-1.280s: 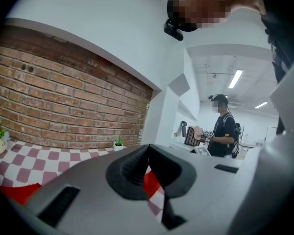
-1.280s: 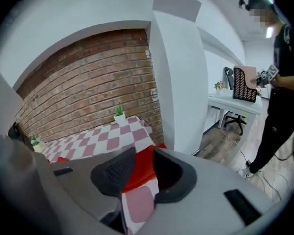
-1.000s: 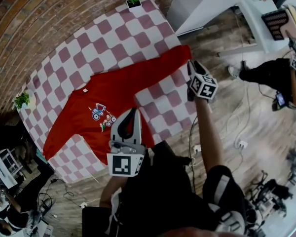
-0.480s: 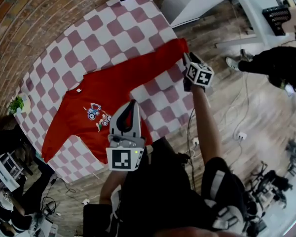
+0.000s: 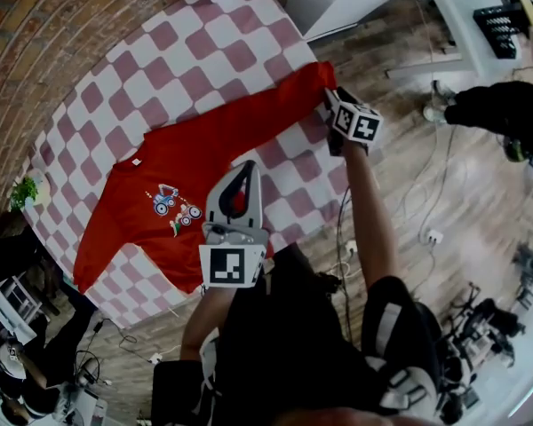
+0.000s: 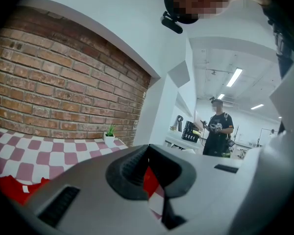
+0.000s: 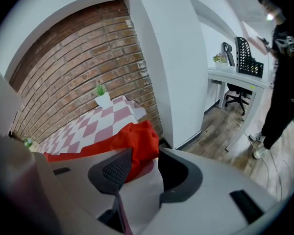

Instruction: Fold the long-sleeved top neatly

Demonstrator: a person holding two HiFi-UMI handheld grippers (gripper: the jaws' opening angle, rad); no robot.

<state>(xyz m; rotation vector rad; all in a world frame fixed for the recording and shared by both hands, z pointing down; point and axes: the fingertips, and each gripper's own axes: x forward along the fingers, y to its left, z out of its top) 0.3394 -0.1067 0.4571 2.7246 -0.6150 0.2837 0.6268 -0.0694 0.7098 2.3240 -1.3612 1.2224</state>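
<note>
Just ahead of the right gripper (image 7: 146,156), jaws just opened wider and gripping nothing, lies the sleeve cuff (image 7: 138,140) of the top (image 5: 164,162). Left gripper (image 5: 245,169), pressed shut, is farther off.

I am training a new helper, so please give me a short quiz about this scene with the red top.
1. True or false: the red top is already folded in half.
2. Which pattern has the tablecloth? A) stripes B) checks C) dots
3. Which tool is shut?
Key: 1. False; it lies spread flat. 2. B. 3. The left tool; the right tool has just been opening its jaws, with the sleeve end at their tips, unpinched.
</note>
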